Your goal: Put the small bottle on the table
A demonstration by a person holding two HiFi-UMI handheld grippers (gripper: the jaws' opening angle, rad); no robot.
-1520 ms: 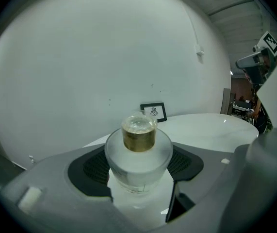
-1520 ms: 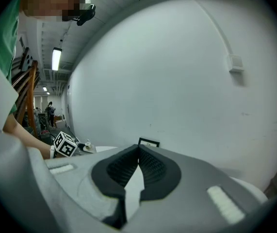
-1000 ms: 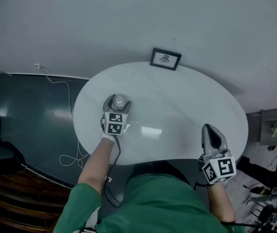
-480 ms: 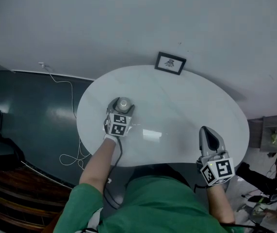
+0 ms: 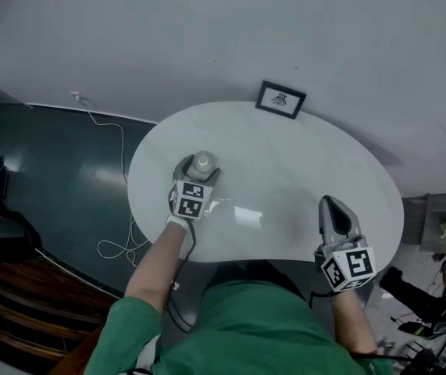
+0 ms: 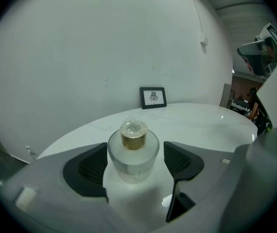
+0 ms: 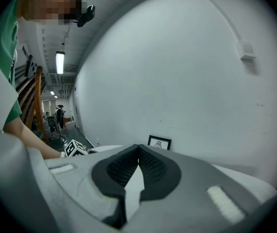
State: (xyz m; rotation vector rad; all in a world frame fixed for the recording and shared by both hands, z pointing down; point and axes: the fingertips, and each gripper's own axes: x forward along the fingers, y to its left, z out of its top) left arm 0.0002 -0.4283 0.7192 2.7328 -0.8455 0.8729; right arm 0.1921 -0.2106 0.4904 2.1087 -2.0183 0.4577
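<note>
small bottle [image 5: 202,162]: on table [image 5: 301,170], left | picture frame [image 5: 280,99]: table's far edge | right hand-held gripper [image 5: 333,203]: over table's near-right edge

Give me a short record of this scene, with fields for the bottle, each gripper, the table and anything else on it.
small bottle: upright on the table, between the left jaws
left gripper: jaws slightly apart on either side of the bottle, with a thin gap at one pad
right gripper: jaws together, nothing between them, by the table's near edge
table: white, oval
other: framed picture at the table's far edge, by the wall
</note>
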